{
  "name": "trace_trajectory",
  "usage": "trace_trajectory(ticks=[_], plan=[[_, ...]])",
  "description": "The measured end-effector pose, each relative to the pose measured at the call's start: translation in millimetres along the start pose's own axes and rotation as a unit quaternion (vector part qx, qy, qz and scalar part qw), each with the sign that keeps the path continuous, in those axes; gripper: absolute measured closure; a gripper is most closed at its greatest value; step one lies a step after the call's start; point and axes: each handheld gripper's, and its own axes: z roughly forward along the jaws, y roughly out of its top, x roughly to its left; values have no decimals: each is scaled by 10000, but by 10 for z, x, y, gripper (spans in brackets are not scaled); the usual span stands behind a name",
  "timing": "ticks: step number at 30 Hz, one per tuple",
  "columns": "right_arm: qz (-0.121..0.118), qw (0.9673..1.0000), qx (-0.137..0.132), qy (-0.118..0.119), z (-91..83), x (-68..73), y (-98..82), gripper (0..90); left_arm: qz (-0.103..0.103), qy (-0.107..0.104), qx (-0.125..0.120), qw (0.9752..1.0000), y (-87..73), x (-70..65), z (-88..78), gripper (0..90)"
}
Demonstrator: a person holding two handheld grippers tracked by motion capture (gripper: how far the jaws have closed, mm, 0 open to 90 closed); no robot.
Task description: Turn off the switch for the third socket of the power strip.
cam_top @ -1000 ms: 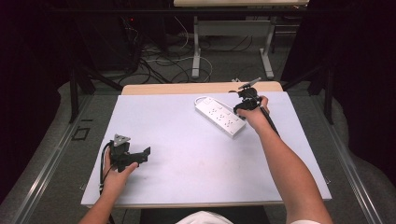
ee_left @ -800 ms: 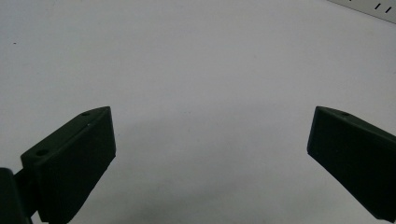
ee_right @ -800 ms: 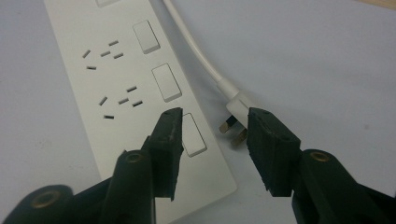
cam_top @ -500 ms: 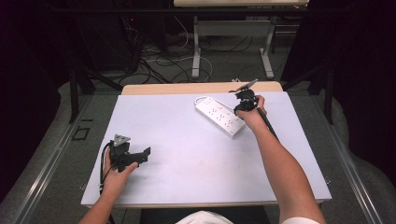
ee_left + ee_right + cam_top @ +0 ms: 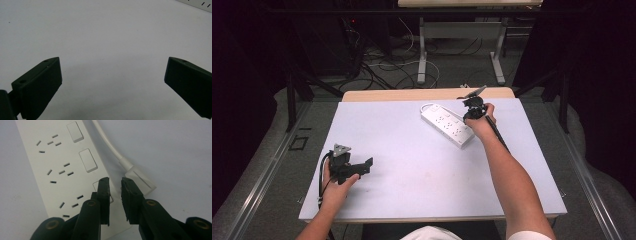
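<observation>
A white power strip (image 5: 446, 124) lies at an angle on the far right part of the white table (image 5: 412, 150). My right gripper (image 5: 471, 113) hangs right over its near end. In the right gripper view the jaws stand almost together with a thin gap and nothing between them. The right gripper (image 5: 115, 181) has its tips over the third rocker switch of the power strip (image 5: 57, 167), next to the white plug (image 5: 140, 180) and its cable (image 5: 107, 142). My left gripper (image 5: 363, 167) rests near the front left, wide open and empty (image 5: 113, 61).
A corner of the power strip (image 5: 200, 3) shows far ahead of the left gripper. Wide bare table lies between the two hands. Past the table's far wooden edge (image 5: 412, 94), cables (image 5: 387, 67) lie on the floor by a desk frame (image 5: 422, 50).
</observation>
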Motion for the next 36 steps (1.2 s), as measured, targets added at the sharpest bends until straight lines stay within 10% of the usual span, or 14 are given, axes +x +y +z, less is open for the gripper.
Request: trace_trajectory(ticks=[36], plan=[[-43,9998,205,74,95,28,-24,868,-2,-2,-16,10000,-6,4,-4,13]])
